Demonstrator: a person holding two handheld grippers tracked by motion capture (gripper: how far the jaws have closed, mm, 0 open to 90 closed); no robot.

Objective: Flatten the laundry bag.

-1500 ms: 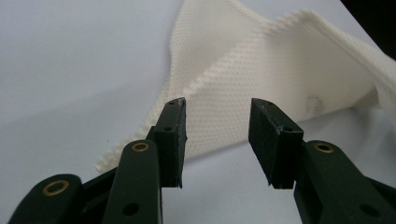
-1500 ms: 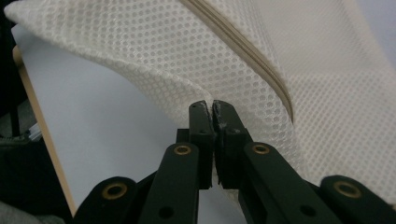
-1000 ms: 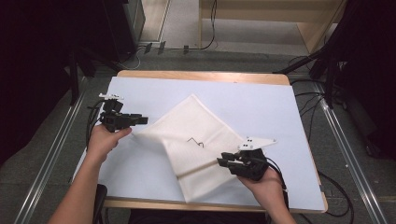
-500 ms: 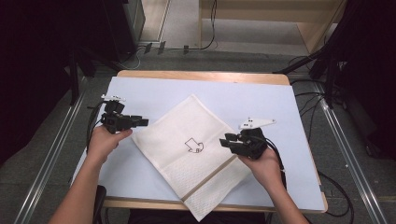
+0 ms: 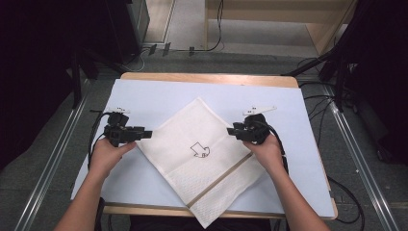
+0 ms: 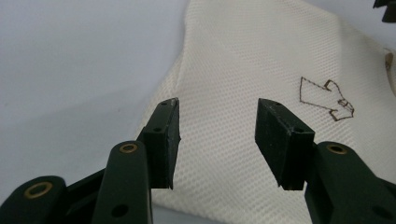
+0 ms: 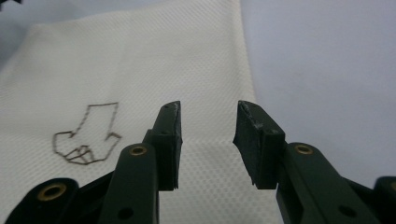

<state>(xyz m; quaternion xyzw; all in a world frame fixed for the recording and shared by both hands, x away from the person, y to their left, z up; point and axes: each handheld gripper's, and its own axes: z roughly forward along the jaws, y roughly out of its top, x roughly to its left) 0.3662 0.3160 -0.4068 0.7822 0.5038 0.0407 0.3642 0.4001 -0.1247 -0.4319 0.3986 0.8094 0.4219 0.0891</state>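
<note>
The bench (image 5: 159, 91) carries a pale blue mat, and the cloth (image 5: 192, 125) lies spread flat on it near the middle, turned like a diamond. 1 corner points away from the person, 1 hangs just past the near edge. Its long axis, as far as the high view shows, runs from the far corner to that near overhanging corner; a tan stripe (image 5: 219, 179) crosses the near part at a slant, and a small stitched arrow (image 5: 198, 150) sits at the centre.

The left claw (image 5: 146, 133) rests at the cloth's left corner, released, nothing between its jaws; they have just been opening a little. The right claw (image 5: 232, 130) sits at the right corner, also released and empty over the fabric, its jaws having just been opening too.

The likely risk is the overhanging near corner: its weight could drag the cloth off the bench if either claw nudges the fabric. A claw tip grazing the weave on withdrawal could also snag it and rumple the flat spread.
</note>
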